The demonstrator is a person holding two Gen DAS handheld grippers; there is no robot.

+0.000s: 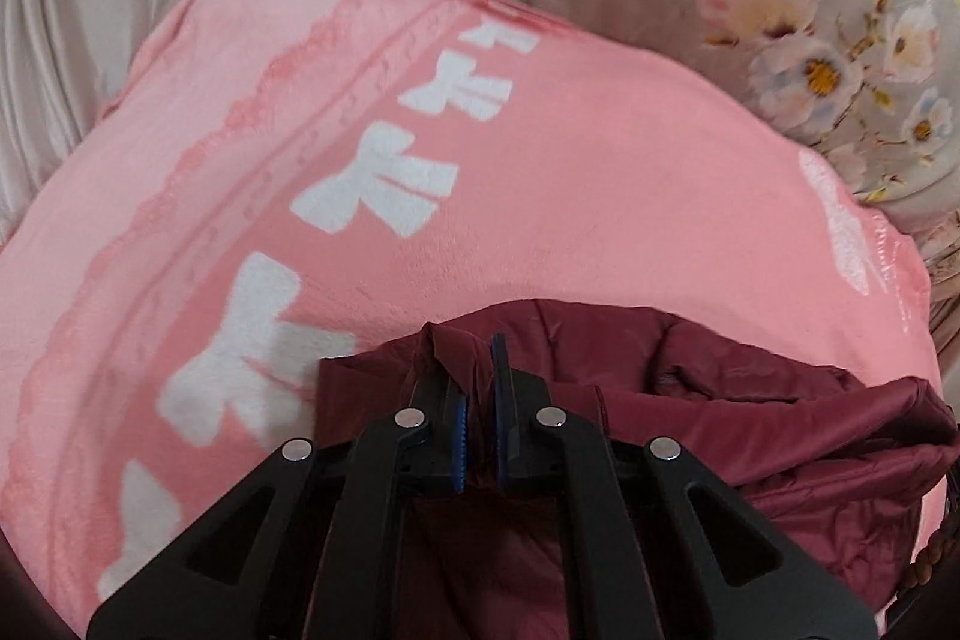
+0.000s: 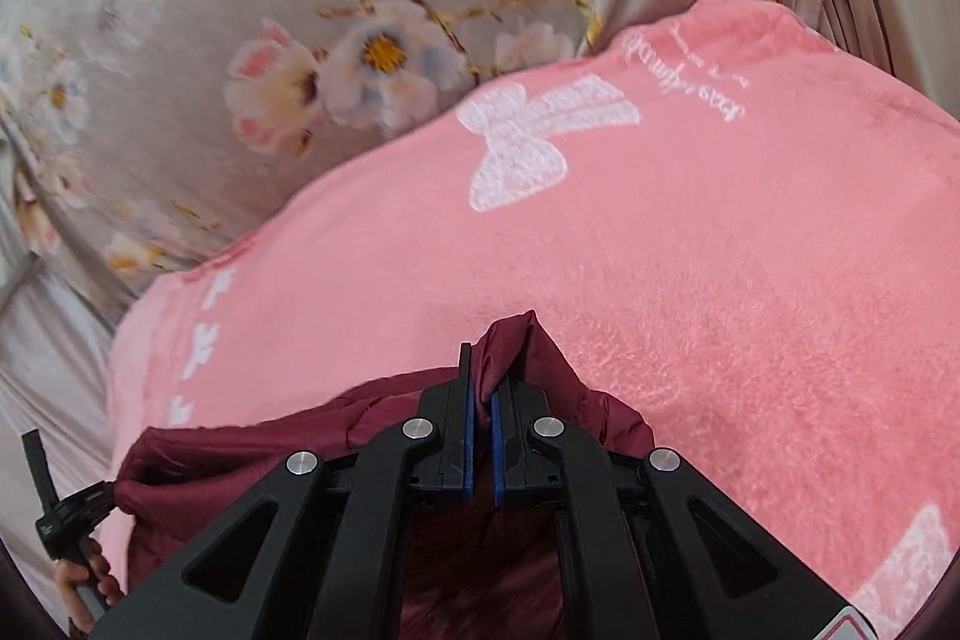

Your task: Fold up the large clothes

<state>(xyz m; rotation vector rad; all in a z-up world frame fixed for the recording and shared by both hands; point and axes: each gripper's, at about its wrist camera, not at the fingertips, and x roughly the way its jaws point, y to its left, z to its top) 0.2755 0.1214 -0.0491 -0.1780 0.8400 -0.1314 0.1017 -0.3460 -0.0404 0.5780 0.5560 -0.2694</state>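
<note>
Both claws are pinched down on folds of the same dark red jacket [image 1: 750, 400]. The left claw [image 1: 477, 388] has its blue pads nearly together with a ridge of the shiny cloth rising between them; the right claw [image 2: 483, 388] is just as narrow, with a peak of the fabric standing up past its tips. The jacket hangs below and behind each claw, bunched and puckered, and trails off toward the other claw on the inner side. Ahead of both claws and underneath the jacket lies a pink fleece blanket [image 2: 720, 280] with white bows, and beyond that a grey flowered bedspread [image 2: 180, 10].

The jacket looks like thin, padded nylon: light, soft and limp, so it will sag between the two holds and not keep any shape of its own. Its sheen suggests a slick surface, which could creep out of a shallow pinch, while the fleece below probably drags on it a little. The best holds are likely seams, hems or the collar, where the layers are thicker and give the pads something to bite. Taking two matching corners and keeping the edge between them taut should let it lay flat. At the lower left of the right view a hand [image 2: 78, 580] grips the other tool's handle.
</note>
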